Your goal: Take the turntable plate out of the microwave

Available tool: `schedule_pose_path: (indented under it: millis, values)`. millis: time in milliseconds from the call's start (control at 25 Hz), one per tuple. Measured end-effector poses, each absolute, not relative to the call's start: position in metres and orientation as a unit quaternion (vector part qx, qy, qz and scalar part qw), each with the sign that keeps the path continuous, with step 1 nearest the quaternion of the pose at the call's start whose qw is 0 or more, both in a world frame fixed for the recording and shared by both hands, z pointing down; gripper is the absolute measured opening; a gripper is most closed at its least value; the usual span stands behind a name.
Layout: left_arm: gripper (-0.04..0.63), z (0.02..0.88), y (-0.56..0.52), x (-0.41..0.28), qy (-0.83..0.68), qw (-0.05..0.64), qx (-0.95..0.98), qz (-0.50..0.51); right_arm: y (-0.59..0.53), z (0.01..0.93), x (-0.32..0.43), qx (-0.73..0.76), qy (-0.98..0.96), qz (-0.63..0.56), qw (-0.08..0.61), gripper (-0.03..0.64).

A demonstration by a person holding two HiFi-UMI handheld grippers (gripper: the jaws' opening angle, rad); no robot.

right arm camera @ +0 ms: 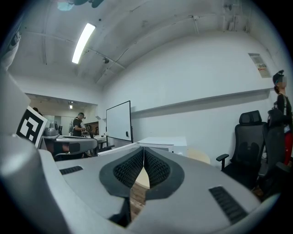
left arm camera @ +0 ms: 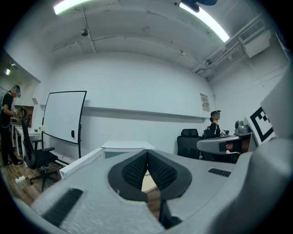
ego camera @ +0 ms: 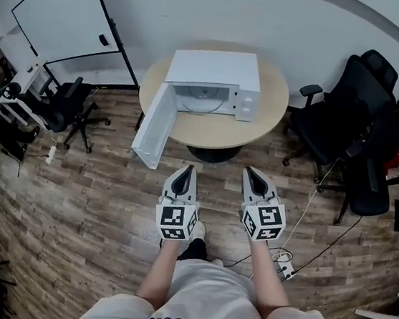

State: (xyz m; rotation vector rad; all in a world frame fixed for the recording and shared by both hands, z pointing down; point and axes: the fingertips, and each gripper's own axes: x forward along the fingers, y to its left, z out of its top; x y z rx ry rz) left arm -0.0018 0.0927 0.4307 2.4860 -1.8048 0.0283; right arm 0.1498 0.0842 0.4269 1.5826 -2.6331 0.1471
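A white microwave point(ego camera: 213, 81) stands on a round light-wood table point(ego camera: 210, 128), its door point(ego camera: 155, 124) swung open to the left. Inside its cavity lies the pale round turntable plate point(ego camera: 199, 102). My left gripper point(ego camera: 187, 168) and right gripper point(ego camera: 248, 171) are held side by side over the wooden floor, well short of the table, both pointing at the microwave. Both are shut with nothing between the pads. In the left gripper view the microwave point(left arm camera: 120, 148) shows just past the closed left gripper point(left arm camera: 147, 152). The right gripper view shows the microwave point(right arm camera: 160, 142) past the closed right gripper point(right arm camera: 143, 150).
Black office chairs point(ego camera: 342, 115) stand right of the table, another chair point(ego camera: 72, 107) to the left. A whiteboard point(ego camera: 66, 12) leans at the back left. A power strip with cables point(ego camera: 284, 263) lies on the floor at my right. People stand at desks in the background.
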Motion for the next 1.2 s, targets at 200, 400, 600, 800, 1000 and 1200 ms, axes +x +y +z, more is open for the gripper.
schedule_pose_path:
  millis: [200, 400, 600, 800, 1000, 1200]
  values:
    - [0.014, 0.432, 0.065, -0.010, -0.575, 0.036, 0.817, 0.020, 0.057, 0.425, 0.130, 0.505, -0.861, 0.044, 0.039, 0.017]
    - [0.014, 0.438, 0.035, -0.021, -0.569, 0.044, 0.821, 0.023, 0.025, 0.426, 0.114, 0.503, -0.862, 0.044, 0.043, 0.017]
    - [0.014, 0.437, 0.000, -0.038, -0.564, 0.046, 0.824, 0.021, -0.007, 0.425, 0.094, 0.501, -0.863, 0.042, 0.046, 0.017]
    - [0.014, 0.435, -0.036, -0.057, -0.568, 0.041, 0.822, 0.019, -0.043, 0.424, 0.073, 0.502, -0.863, 0.039, 0.049, 0.017]
    - [0.014, 0.440, -0.063, -0.065, -0.554, 0.043, 0.831, 0.020, -0.077, 0.429, 0.049, 0.500, -0.863, 0.044, 0.051, 0.017]
    - [0.014, 0.458, -0.083, -0.077, -0.552, 0.067, 0.830, 0.024, -0.098, 0.442, 0.027, 0.500, -0.862, 0.054, 0.058, 0.017]
